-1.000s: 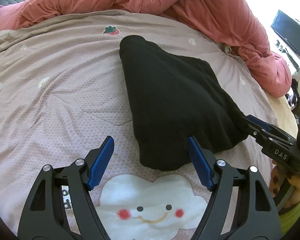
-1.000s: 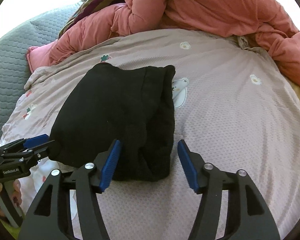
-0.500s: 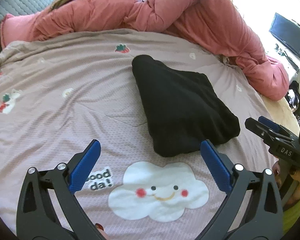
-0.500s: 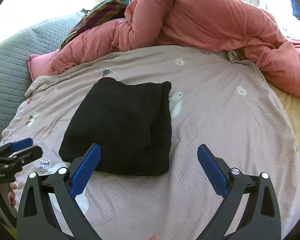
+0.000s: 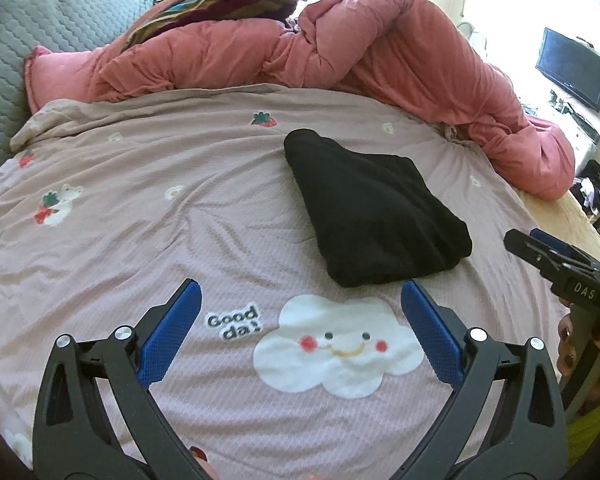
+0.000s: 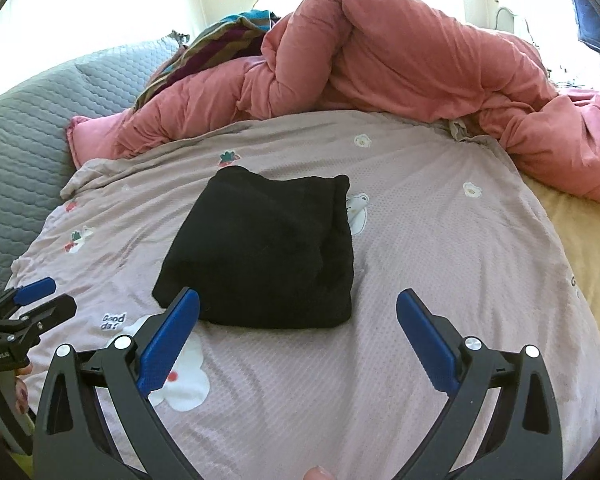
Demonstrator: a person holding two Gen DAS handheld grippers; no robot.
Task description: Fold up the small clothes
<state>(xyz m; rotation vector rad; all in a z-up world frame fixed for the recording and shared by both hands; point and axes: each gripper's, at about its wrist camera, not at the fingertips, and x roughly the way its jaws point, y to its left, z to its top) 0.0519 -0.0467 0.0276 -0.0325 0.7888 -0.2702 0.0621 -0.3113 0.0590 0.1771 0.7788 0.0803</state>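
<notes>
The bed (image 5: 100,208) fills both views, its mauve cover printed with a smiling cloud (image 5: 336,348). A pink duvet (image 5: 380,60) is heaped along the far edge, with a grey quilted headboard (image 6: 24,148) to the left. On the cover, about midway up each view, lies the folded black garment (image 5: 374,216), a compact bundle that touches nothing but the bedding.

From the left claw (image 5: 300,312) the garment lies ahead and to the right, its near end just beyond the right pad. Its long axis runs from a narrow far-left corner down to a broad near-right end. From the right claw (image 6: 298,316) it lies ahead and slightly left, with its near edge just past the left pad and its folded edge running along the right side. Neither claw is clearly nearer; the right one faces it more squarely, I judge.

Both claws are released, with nothing between the blue pads, and their jaws have just been opening. They hang above the cover, clear of the cloth and tilted downward at it. Each shows at the edge of the other's view, so the two flank the garment's near end.

The fold looks finished, so any further move would probably be to tidy it or to reach for another piece.
</notes>
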